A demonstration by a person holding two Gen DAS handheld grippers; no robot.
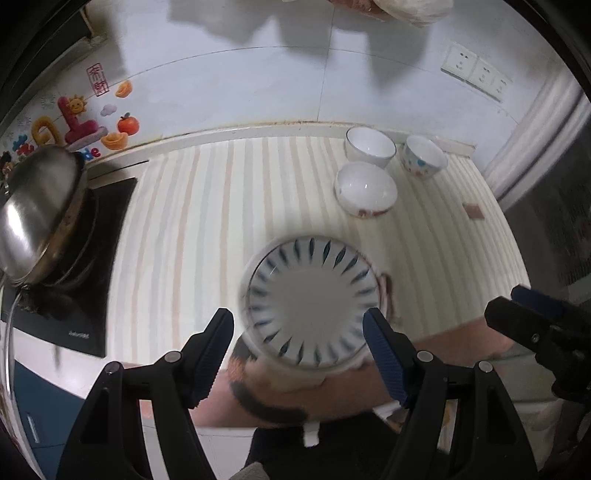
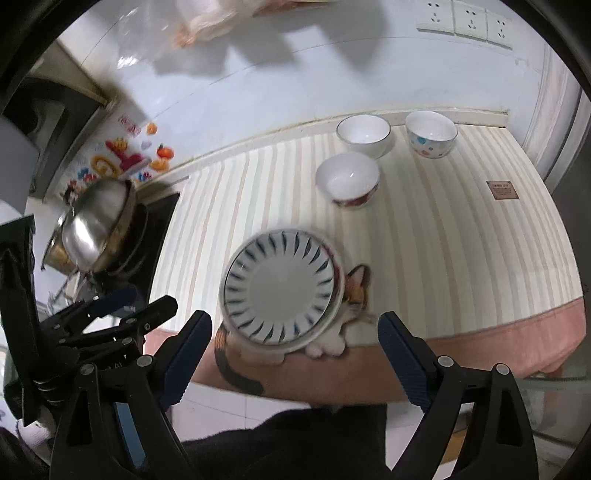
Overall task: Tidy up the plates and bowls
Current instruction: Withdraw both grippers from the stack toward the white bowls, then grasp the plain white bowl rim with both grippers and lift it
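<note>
A white plate with blue radial dashes [image 1: 308,301] [image 2: 280,286] lies near the front edge of the striped mat, apparently atop another plate. Three white bowls stand at the back right: a red-patterned one [image 1: 365,190] [image 2: 347,179], a plain one [image 1: 370,146] [image 2: 363,131], and a spotted one [image 1: 424,156] [image 2: 431,133]. My left gripper [image 1: 297,356] is open and empty, its jaws either side of the plate's near rim, above it. My right gripper [image 2: 293,356] is open and empty, just in front of the plate. Each gripper shows in the other's view [image 1: 517,306] [image 2: 133,304].
A steel pot [image 1: 37,210] [image 2: 94,221] sits on a black hob [image 1: 92,258] at the left. The striped mat [image 1: 207,229] [image 2: 443,240] has a cat picture at its front edge. Wall sockets [image 2: 469,18] are at the back right.
</note>
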